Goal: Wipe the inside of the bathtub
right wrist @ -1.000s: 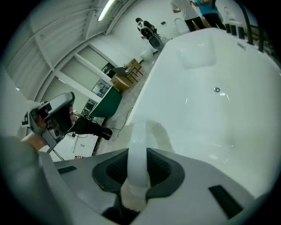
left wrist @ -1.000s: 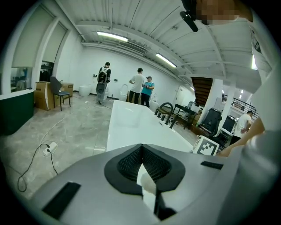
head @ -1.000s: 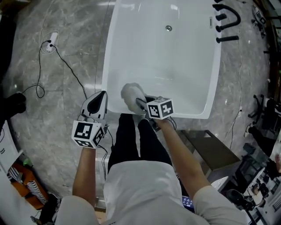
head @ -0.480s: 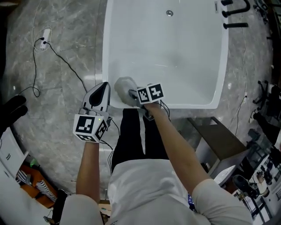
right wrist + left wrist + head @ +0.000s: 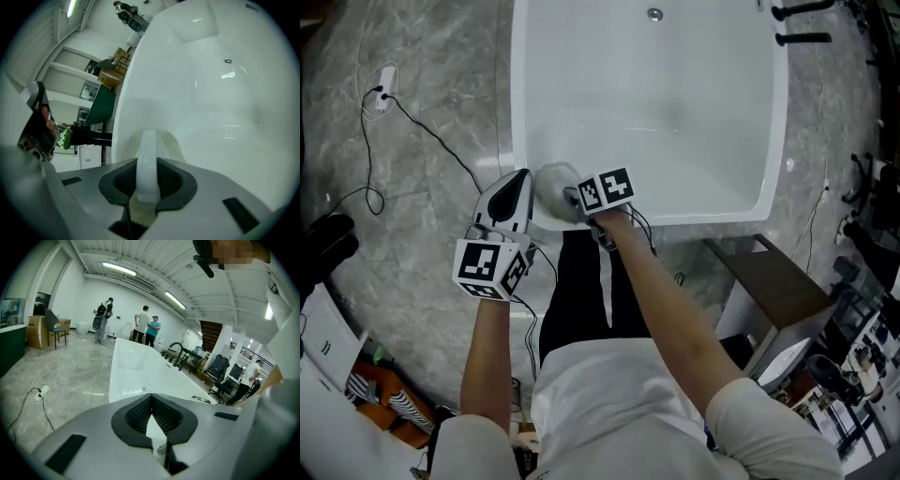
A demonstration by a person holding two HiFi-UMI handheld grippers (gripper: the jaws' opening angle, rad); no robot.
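The right gripper reaches over the near rim of the white tub at its near-left corner. Its fingers pinch the white handle of a scrubber from both sides. The scrubber's pale head lies against the inner wall of the tub, just below the rim. In the right gripper view the wall around the head shows a faint yellowish smear.

The left gripper is outside the tub, over the marble floor, just beside that same corner and close to the scrubber. Its fingers are pressed together at the tips and hold nothing – only a small wedge of gap shows below the point where they meet.

The drain sits at the far end of the tub bottom, well apart from the scrubber. A black tap stands off the far right rim. A black cable trails across the floor to the left of the tub. In the left gripper view several people stand far off beyond the tub's end.
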